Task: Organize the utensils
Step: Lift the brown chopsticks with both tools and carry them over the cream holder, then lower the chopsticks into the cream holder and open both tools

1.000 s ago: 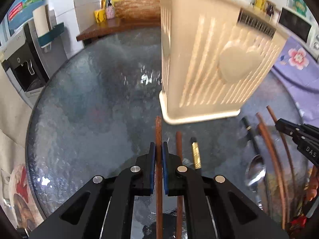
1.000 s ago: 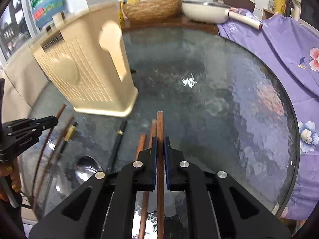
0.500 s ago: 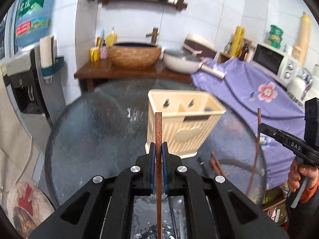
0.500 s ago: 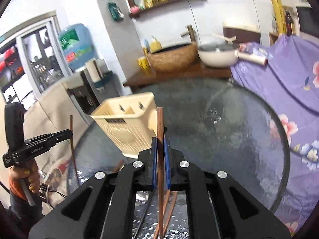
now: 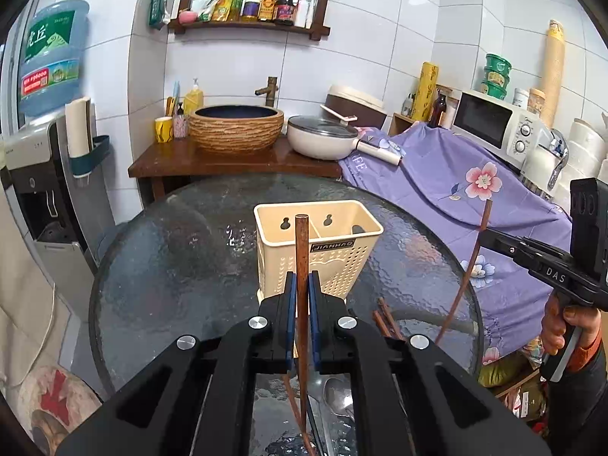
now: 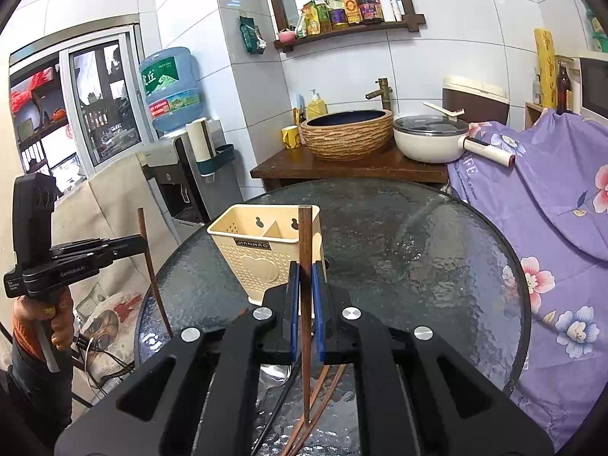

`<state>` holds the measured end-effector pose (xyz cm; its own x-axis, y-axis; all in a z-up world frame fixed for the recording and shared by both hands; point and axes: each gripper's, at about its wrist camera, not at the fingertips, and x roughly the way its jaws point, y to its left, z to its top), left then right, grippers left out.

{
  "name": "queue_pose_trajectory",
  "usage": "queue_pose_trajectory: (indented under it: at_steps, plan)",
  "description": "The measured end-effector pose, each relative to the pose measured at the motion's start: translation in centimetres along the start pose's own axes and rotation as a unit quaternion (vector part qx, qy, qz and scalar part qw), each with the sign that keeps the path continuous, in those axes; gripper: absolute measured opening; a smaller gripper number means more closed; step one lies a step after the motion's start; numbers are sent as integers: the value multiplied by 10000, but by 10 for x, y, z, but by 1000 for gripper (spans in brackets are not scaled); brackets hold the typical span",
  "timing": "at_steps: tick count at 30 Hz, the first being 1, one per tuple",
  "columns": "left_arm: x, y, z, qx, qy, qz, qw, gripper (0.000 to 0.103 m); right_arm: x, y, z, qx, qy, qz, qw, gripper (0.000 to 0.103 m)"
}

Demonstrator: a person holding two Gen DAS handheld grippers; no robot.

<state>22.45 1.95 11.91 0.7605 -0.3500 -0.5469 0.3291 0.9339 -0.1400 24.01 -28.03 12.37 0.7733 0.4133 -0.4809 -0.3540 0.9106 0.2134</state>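
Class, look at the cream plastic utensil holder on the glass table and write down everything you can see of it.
The cream plastic utensil holder stands upright on the round textured glass table. It is a box, open at the top, with a divider making compartments. The back wall has two keyhole hanging slots. The front is perforated, with a raised heart and a dark "JIANHAO" label near the rim. Something dark shows in one compartment. Neither gripper touches it.

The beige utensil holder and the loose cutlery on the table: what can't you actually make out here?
- Utensil holder compartments: both views look in at a slant, so its walls hide the bottoms; something dark shows in the right one, kind unclear.
- Spoon: handle hidden behind the left gripper.
- Loose chopsticks: cut off by the bottom edge and covered by the right gripper; count unclear.
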Motion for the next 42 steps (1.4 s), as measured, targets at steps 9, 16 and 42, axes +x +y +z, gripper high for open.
queue_pose_trajectory:
  at_steps: [9, 16, 42]
  plan:
    - [-28, -15, 36, 179, -390, -99, 9990, 6, -17, 14, 35, -318, -280, 42, 9991, 7]
    - [-33, -21, 100, 90, -746, -73, 9971, 6, -13, 33, 96, -362, -628, 159, 9972, 7]
    - [103, 16, 81, -690, -135, 608, 9957, 6, 127, 35, 85, 42, -217, -358, 9991, 7]
